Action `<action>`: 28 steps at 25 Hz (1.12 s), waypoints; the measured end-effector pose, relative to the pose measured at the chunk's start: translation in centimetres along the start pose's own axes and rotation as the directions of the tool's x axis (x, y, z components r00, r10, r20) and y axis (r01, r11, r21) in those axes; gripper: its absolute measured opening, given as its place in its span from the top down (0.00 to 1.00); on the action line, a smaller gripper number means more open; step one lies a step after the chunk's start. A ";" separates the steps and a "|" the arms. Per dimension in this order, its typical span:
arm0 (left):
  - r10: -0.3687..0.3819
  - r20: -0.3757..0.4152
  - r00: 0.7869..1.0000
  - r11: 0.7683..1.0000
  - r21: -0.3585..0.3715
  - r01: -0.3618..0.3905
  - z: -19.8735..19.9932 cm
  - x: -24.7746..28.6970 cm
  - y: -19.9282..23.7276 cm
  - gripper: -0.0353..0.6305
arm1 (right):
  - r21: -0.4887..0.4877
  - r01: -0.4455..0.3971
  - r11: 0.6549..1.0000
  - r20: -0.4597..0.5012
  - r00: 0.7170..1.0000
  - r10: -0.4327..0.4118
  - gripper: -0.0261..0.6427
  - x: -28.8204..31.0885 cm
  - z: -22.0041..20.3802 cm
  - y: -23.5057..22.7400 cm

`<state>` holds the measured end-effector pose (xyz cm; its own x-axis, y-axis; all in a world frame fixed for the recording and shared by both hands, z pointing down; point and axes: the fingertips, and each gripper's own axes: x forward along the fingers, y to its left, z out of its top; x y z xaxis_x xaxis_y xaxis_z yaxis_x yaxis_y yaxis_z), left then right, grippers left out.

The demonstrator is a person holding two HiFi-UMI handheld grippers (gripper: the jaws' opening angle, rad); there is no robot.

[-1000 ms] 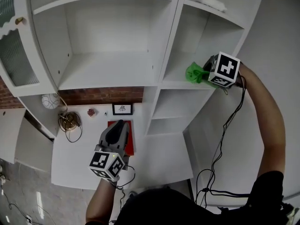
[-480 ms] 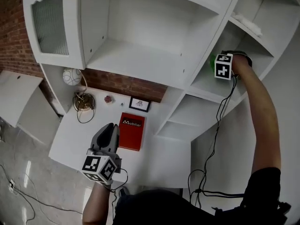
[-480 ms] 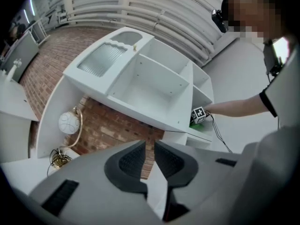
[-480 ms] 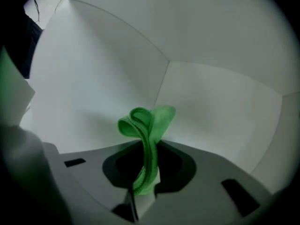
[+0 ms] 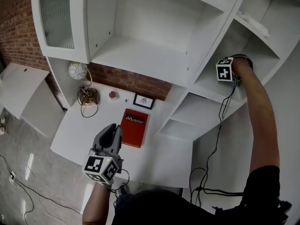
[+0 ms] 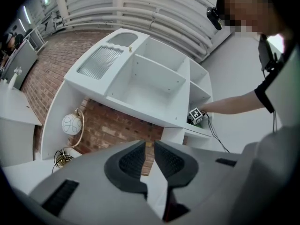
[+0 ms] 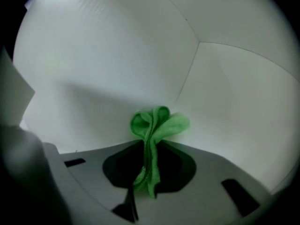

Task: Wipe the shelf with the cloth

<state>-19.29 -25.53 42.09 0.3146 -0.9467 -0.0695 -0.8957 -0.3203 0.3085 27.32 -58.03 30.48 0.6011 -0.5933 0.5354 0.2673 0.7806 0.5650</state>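
Observation:
The green cloth [image 7: 157, 124] is bunched and clamped between the jaws of my right gripper [image 7: 150, 143], pressed toward the back corner of a white shelf compartment [image 7: 93, 78]. In the head view only that gripper's marker cube [image 5: 225, 69] shows, inside the right-hand compartment above its board [image 5: 211, 87]; the cloth is hidden there. My left gripper [image 5: 114, 127] hangs low over the white table [image 5: 77, 132], shut and holding nothing. Its own view looks up at the shelf unit [image 6: 154, 86] between its jaws [image 6: 149, 145].
A red book [image 5: 134, 121], a small picture frame [image 5: 143, 100], a round white lamp [image 5: 78, 71] and a coiled cable [image 5: 88, 96] lie on the table. A white cloth [image 5: 253, 25] sits on the upper right shelf. A glass door [image 5: 56, 18] stands at the left.
My right gripper has gone deeper into the right compartment, and the green cloth no longer shows in the head view. The left gripper has stayed low over the table.

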 end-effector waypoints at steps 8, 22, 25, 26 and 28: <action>-0.146 -0.012 0.989 0.989 0.008 0.146 -0.4 2.3 -4.1 0.86 | 0.014 -0.146 0.989 0.042 0.989 0.145 0.88 -3.8 -1.7 6.8; -0.344 -0.052 0.937 0.939 -0.017 0.344 -1.4 4.6 -8.6 0.86 | -0.042 -0.159 0.986 0.048 0.986 0.160 0.88 -10.2 -2.8 15.7; -0.375 -0.047 0.926 0.927 -0.009 0.375 -0.9 4.7 -9.5 0.86 | -0.033 -0.198 0.980 0.060 0.978 0.200 0.88 -11.4 -3.3 18.0; -0.385 -0.045 0.922 0.923 -0.005 0.385 -0.7 4.8 -9.9 0.86 | -0.028 -0.222 0.975 0.071 0.972 0.224 0.88 -11.8 -3.5 19.0; -0.403 -0.041 0.914 0.915 0.004 0.404 -0.2 5.0 -10.5 0.86 | -0.013 -0.263 0.965 0.102 0.959 0.263 0.88 -12.5 -3.8 20.8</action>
<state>-8.24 -26.87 38.73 0.6617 -0.7349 -0.1486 -0.6936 -0.6753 0.2508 28.23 -33.63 33.19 0.5701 -0.3843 0.7261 0.1101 0.9116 0.3960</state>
